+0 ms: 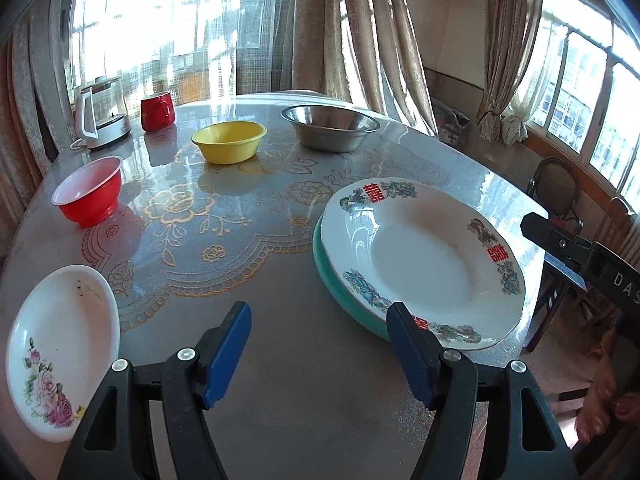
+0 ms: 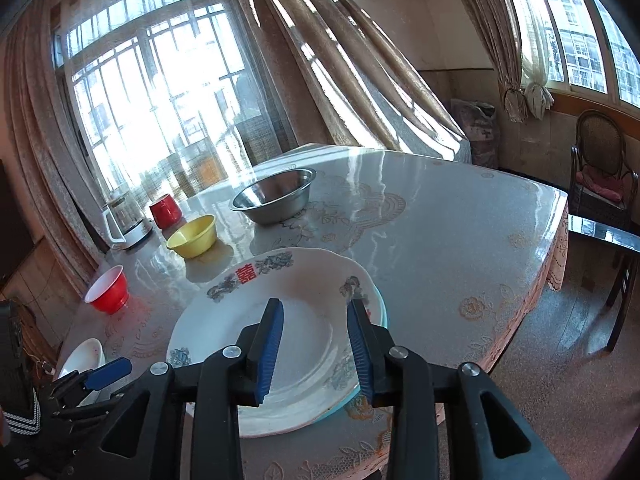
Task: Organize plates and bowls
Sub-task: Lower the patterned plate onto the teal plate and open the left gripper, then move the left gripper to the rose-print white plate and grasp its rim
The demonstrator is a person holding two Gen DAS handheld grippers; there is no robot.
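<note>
A large white plate with red characters [image 1: 424, 260] [image 2: 280, 336] lies stacked on a teal plate [image 1: 340, 296] [image 2: 382, 312] near the table's right edge. A small white floral plate [image 1: 60, 352] [image 2: 86, 356] lies at the front left. A red bowl [image 1: 90, 190] [image 2: 108, 288], a yellow bowl [image 1: 229, 141] [image 2: 193, 236] and a steel bowl [image 1: 330, 126] [image 2: 276, 196] stand further back. My left gripper [image 1: 320, 352] is open and empty, between the floral plate and the stack. My right gripper [image 2: 316, 344] is open and empty above the stacked plate.
A glass kettle [image 1: 102, 114] [image 2: 126, 220] and a red mug [image 1: 157, 111] [image 2: 165, 210] stand at the table's far left. Curtains and windows lie behind. Chairs [image 2: 600, 172] stand beyond the table's right edge [image 2: 556, 216].
</note>
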